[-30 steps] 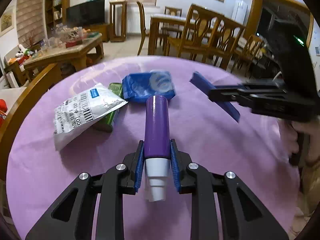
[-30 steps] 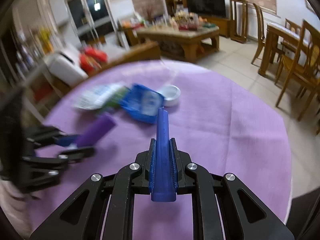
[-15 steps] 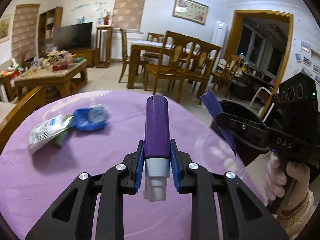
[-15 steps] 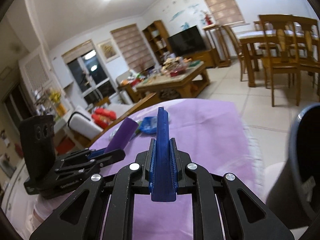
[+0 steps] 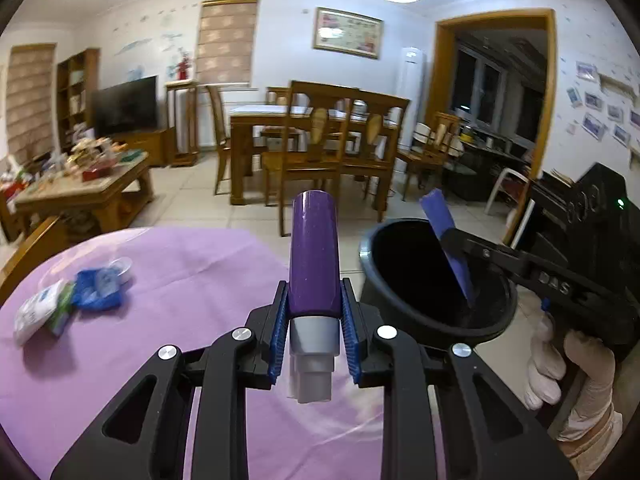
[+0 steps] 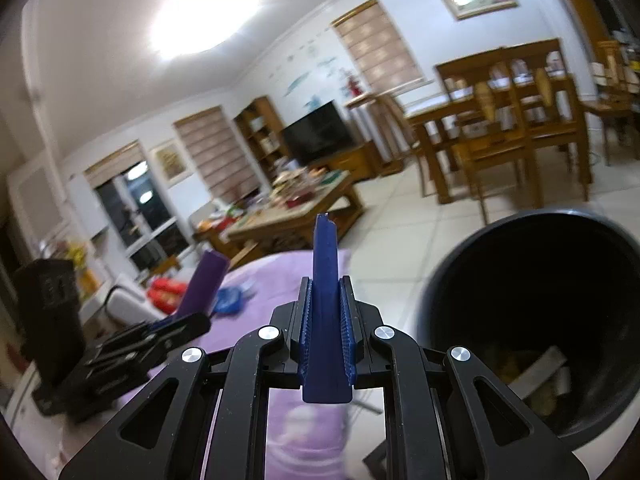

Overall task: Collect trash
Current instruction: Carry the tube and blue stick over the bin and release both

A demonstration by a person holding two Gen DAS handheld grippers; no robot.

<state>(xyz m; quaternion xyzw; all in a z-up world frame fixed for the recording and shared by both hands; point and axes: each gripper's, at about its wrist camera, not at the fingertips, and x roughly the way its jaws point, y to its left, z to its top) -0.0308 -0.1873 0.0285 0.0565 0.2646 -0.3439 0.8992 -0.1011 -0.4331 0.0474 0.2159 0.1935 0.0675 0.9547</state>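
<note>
Gripping a purple tube (image 5: 314,256) over the purple tablecloth (image 5: 168,352), the left gripper (image 5: 314,330) is facing the black bin (image 5: 432,320); the right gripper (image 6: 326,340) is clamping a blue strip (image 6: 325,276) beside its rim.

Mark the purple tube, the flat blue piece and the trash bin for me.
purple tube (image 5: 314,256), left wrist view, middle of its purple body.
flat blue piece (image 6: 326,276), right wrist view, its upper half above the pads.
trash bin (image 5: 400,320), left wrist view, near rim.

A round table (image 5: 200,280) under purple cloth bears a blue packet (image 5: 98,290) beside a white pouch (image 5: 34,312).
</note>
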